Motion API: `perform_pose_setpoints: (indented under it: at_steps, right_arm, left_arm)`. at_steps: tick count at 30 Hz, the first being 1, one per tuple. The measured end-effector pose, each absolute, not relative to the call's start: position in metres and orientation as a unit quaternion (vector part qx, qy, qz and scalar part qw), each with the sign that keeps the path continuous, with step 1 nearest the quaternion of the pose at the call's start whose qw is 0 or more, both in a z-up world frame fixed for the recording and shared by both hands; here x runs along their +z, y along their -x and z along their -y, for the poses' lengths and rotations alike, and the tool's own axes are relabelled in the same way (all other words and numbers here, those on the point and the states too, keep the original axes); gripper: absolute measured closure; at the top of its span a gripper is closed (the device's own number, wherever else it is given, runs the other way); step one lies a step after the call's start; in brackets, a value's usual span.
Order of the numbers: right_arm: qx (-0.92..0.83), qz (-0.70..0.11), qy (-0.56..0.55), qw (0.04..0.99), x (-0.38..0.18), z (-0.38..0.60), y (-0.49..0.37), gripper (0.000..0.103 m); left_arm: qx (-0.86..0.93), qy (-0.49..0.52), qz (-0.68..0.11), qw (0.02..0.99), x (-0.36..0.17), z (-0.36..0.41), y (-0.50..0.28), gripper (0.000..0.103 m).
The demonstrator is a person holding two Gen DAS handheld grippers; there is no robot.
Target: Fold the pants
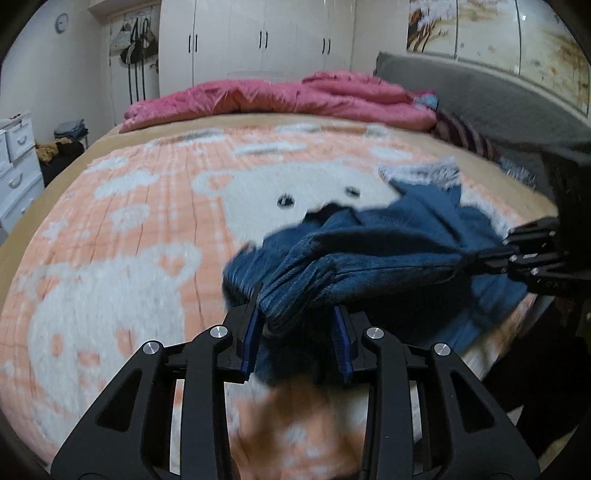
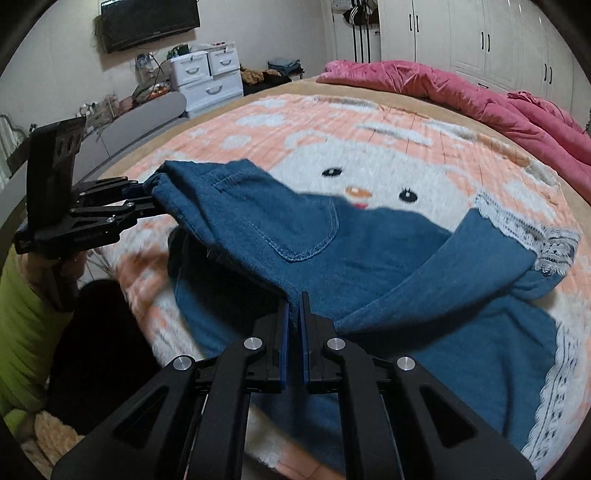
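Right now the pants (image 2: 332, 258) hang over the bed (image 2: 369, 122), lifted between both tools: right hand-held gripper (image 2: 294, 321) pinching the cloth tight, left hand-held gripper (image 1: 295, 328) clasping a bunched edge. Folding looks barely begun; laying flat remains.

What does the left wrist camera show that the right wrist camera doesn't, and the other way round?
Only the left wrist view shows the grey headboard and wall clock. Only the right wrist view shows the wall television and the pants' back pocket. Both show the blue pants, the left gripper, the right gripper clamping them, the bear blanket and pink duvet.
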State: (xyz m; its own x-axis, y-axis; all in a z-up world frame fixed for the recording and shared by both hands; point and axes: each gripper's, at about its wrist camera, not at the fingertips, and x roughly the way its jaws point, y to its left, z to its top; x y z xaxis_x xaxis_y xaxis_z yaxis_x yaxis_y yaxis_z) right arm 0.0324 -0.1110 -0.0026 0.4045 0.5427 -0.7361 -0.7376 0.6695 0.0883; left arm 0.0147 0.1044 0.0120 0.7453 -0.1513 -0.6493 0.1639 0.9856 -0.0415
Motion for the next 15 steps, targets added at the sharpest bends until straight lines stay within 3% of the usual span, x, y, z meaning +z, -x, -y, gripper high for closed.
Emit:
perform_pose_setpoints:
  at_steps: [8,15]
  right_arm:
    - [0.404,-0.407,0.168,0.802,-0.028,0.099,-0.010,0.097]
    - [0.419,-0.410,0.176,0.791,-0.034,0.095,0.000,0.095]
  left_arm:
    - [-0.043,0.003,-0.382,0.923,0.000,-0.123,-0.001,0.077]
    - [-0.024,0.028,-0.334,0.942,0.045,-0.132,0.026,0.070]
